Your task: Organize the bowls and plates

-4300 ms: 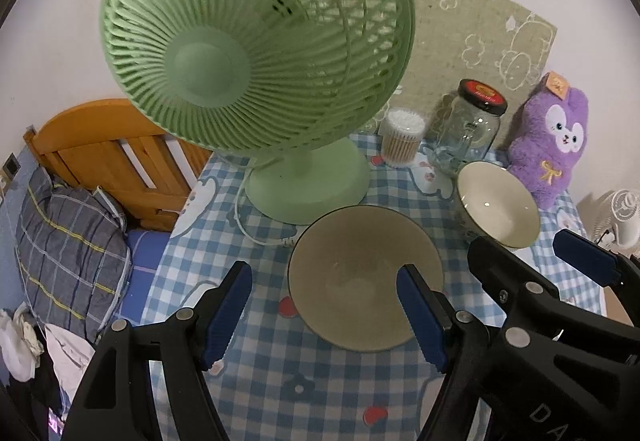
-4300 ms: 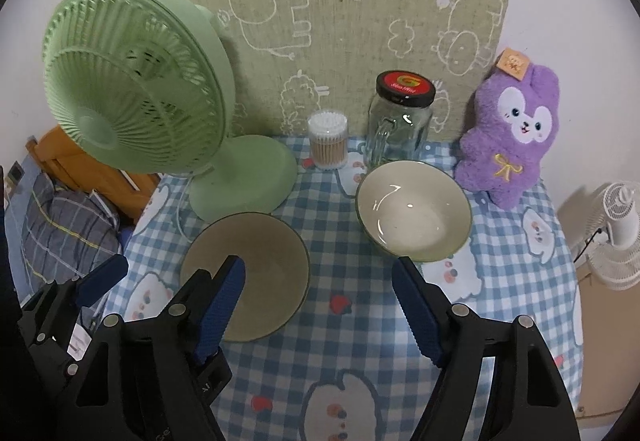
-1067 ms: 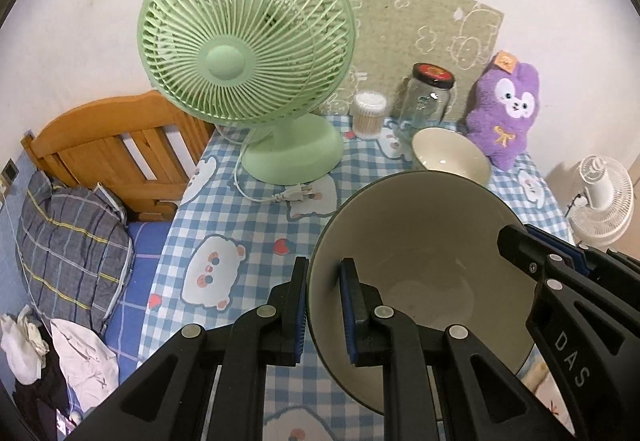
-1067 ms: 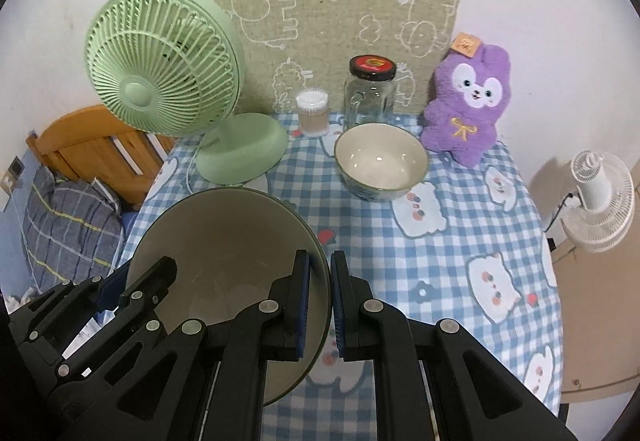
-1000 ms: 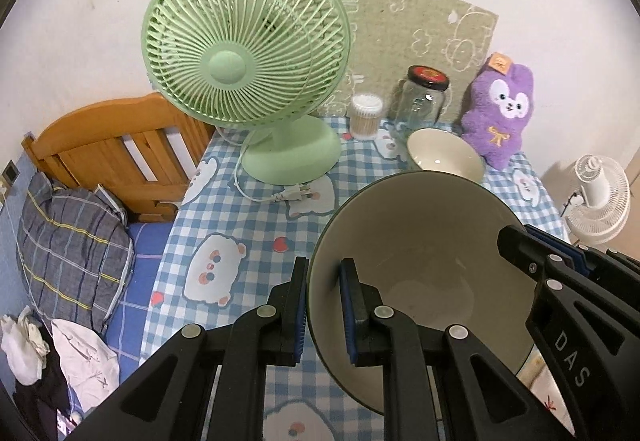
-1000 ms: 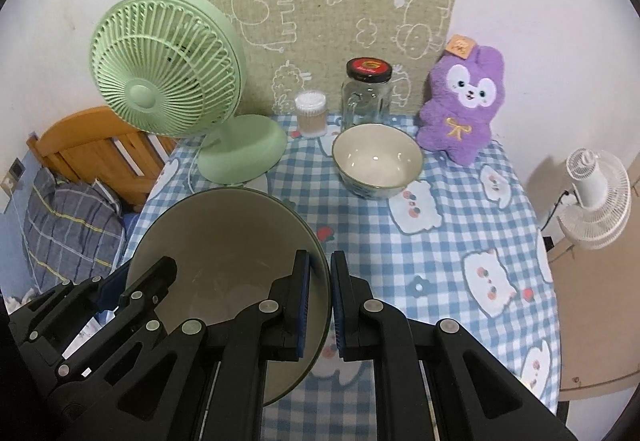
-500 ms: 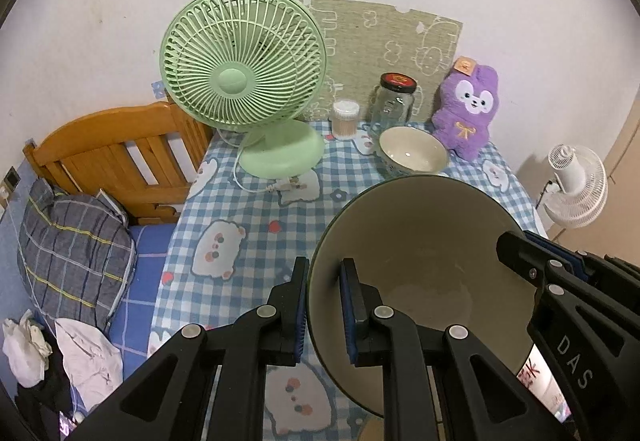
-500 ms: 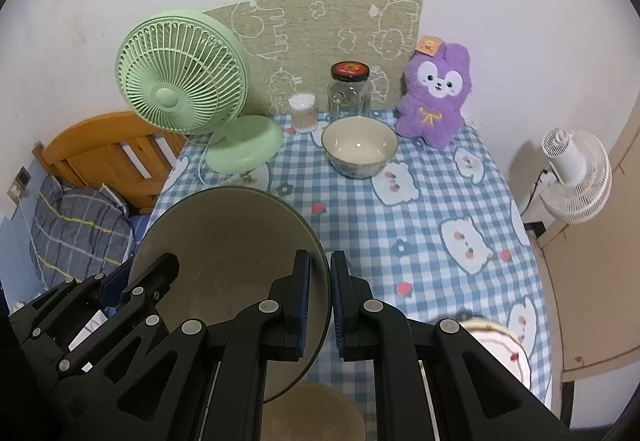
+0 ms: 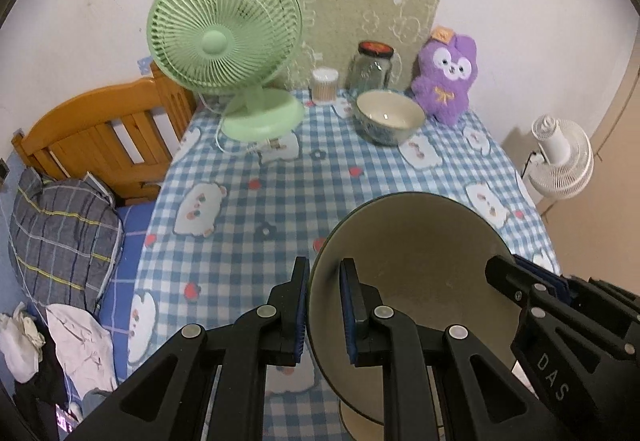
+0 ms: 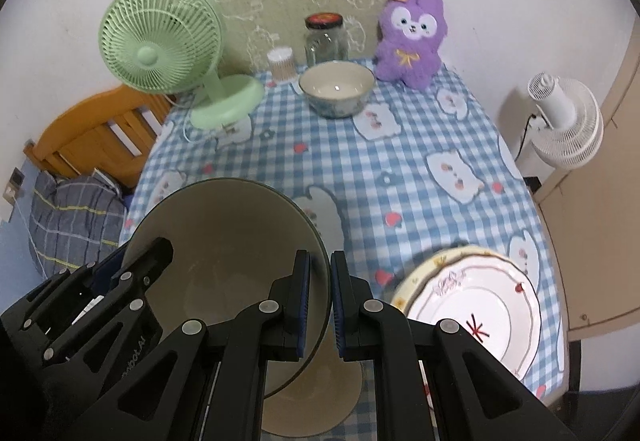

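A large beige bowl [image 9: 420, 261] with a dark rim hangs tilted above the near part of the checked table [image 9: 240, 221]. My left gripper [image 9: 323, 269] is shut on its left rim. My right gripper [image 10: 319, 261] is shut on the opposite rim of the same beige bowl [image 10: 224, 241]. Under it, at the table's near edge, lies a second beige bowl [image 10: 316, 405], mostly hidden. To its right rests a white flowered plate [image 10: 472, 305]. A cream bowl [image 10: 336, 87] stands far back on the table.
At the back stand a green fan [image 9: 224, 37], a cotton-swab tub [image 9: 325, 85], a glass jar [image 9: 370, 65] and a purple plush toy [image 9: 446, 77]. A wooden bed end [image 9: 100, 133] is left of the table; a white fan [image 9: 560, 161] stands on the right.
Both grippers have drawn back toward the table's near edge with the beige bowl held between them. The flowered plate and the second beige bowl have come into view.
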The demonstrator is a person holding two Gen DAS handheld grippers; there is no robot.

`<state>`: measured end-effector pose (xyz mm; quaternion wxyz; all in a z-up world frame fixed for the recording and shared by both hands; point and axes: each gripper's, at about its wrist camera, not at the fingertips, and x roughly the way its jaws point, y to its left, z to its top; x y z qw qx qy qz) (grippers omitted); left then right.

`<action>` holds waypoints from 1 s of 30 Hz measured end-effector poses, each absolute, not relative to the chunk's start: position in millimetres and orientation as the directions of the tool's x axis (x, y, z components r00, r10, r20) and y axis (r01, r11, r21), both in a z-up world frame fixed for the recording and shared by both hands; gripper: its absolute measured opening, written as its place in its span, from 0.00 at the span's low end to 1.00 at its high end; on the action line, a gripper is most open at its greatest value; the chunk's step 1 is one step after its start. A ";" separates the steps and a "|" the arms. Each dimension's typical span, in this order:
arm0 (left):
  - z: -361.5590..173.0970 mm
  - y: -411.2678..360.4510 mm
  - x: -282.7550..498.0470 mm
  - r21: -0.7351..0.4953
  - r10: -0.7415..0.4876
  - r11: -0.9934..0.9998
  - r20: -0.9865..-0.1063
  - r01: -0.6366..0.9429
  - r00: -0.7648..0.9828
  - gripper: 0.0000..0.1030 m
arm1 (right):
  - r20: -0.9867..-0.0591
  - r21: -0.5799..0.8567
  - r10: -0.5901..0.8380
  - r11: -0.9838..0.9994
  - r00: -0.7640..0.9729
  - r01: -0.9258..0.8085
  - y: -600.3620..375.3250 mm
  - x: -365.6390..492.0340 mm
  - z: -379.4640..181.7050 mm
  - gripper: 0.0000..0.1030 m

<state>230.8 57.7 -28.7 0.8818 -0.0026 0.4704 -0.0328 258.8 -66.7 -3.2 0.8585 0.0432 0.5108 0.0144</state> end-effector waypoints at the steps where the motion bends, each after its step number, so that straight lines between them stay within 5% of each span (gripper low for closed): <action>1: -31.8 56.3 229.3 -0.035 -0.063 0.998 -0.834 0.060 0.548 0.12 | -0.879 0.086 0.064 0.996 0.473 0.025 -68.1 256.6 -5.6 0.13; 30: -85.9 39.6 188.4 -0.048 -0.087 0.993 -0.911 0.106 0.404 0.12 | -0.947 0.055 0.032 0.997 0.318 0.062 -83.8 214.8 -58.0 0.13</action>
